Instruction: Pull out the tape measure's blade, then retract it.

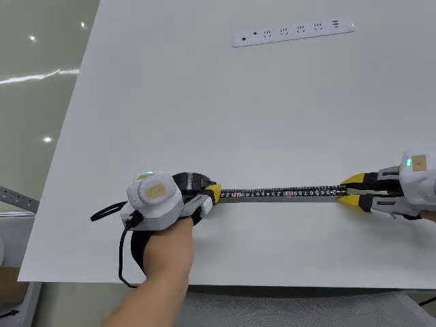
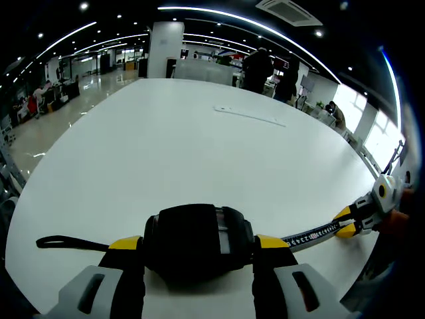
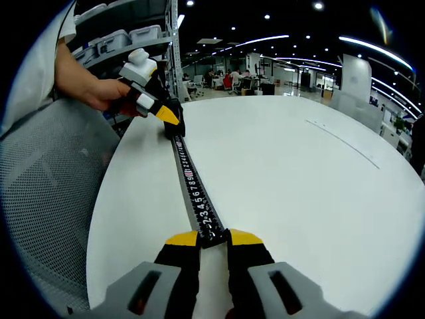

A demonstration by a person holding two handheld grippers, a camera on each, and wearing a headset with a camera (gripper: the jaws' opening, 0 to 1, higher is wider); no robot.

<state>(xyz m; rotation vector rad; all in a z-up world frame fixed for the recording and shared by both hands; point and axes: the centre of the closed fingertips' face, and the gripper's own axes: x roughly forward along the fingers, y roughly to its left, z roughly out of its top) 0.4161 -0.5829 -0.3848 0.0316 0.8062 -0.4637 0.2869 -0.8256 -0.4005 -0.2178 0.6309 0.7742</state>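
The black tape measure case (image 2: 198, 242) rests on the white table, held between the yellow-tipped jaws of my left gripper (image 2: 199, 244), which is shut on it. In the head view the case (image 1: 193, 182) sits at the near left with the left gripper (image 1: 204, 196) around it. Its dark blade (image 1: 283, 193) runs rightward across the table to my right gripper (image 1: 352, 190), which is shut on the blade's end. The blade (image 3: 196, 196) stretches from the right gripper (image 3: 213, 238) back to the case (image 3: 174, 121). A black wrist strap (image 2: 66, 243) trails left of the case.
A white power strip (image 1: 293, 32) lies at the far side of the white table (image 1: 238, 109). The table's near edge (image 1: 225, 283) runs just below both grippers. A grey mesh surface (image 3: 46, 199) sits beside the table, with shelving (image 3: 133, 40) behind it.
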